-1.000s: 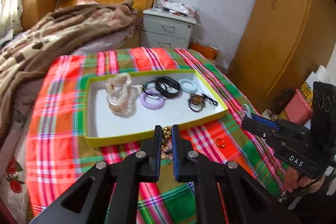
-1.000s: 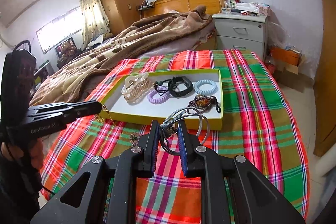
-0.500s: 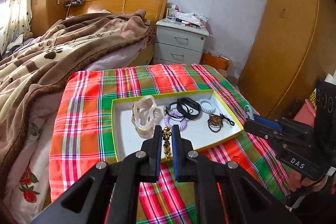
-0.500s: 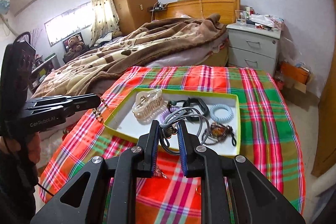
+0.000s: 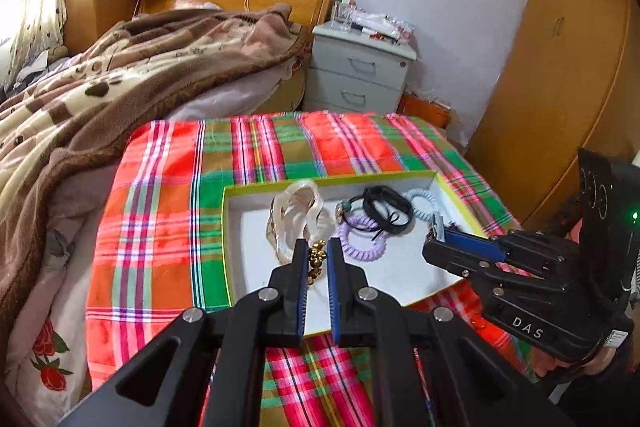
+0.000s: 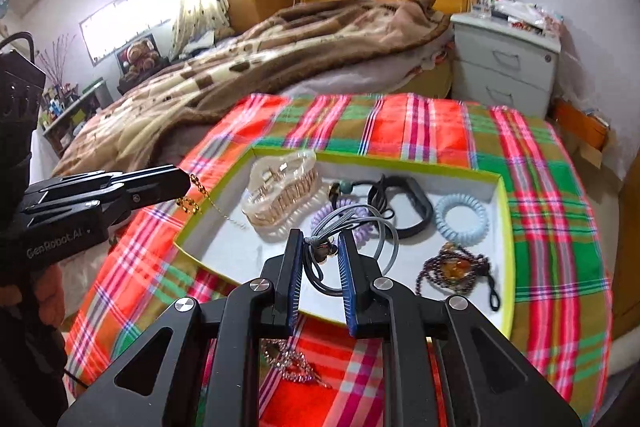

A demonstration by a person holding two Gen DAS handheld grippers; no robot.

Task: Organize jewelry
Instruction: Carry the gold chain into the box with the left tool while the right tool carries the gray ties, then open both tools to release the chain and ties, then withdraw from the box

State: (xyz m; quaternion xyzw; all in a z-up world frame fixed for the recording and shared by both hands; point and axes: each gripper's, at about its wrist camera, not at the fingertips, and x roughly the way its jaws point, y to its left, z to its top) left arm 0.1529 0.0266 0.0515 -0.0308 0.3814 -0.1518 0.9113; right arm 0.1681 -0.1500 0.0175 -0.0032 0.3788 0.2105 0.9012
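A green-rimmed white tray (image 5: 256,279) (image 6: 505,227) lies on the plaid cloth. It holds a clear hair claw (image 5: 298,215) (image 6: 280,187), a purple coil tie (image 5: 362,241), a black band (image 6: 416,205), a pale blue coil tie (image 6: 460,215) and a dark beaded necklace (image 6: 452,267). My left gripper (image 5: 318,255) (image 6: 184,181) is shut on a gold chain (image 5: 314,263) (image 6: 200,197), held over the tray's left side. My right gripper (image 6: 320,247) (image 5: 434,241) is shut on a grey cord loop (image 6: 360,227) above the tray's front.
A beaded piece (image 6: 292,363) lies on the cloth in front of the tray. A bed with a brown blanket (image 5: 100,87) is to the left. A grey nightstand (image 5: 360,75) stands behind, and wooden wardrobes (image 5: 560,67) to the right.
Both grippers have risen and moved forward over the tray with their items. The gold chain has come off the cloth and now hangs above the tray.
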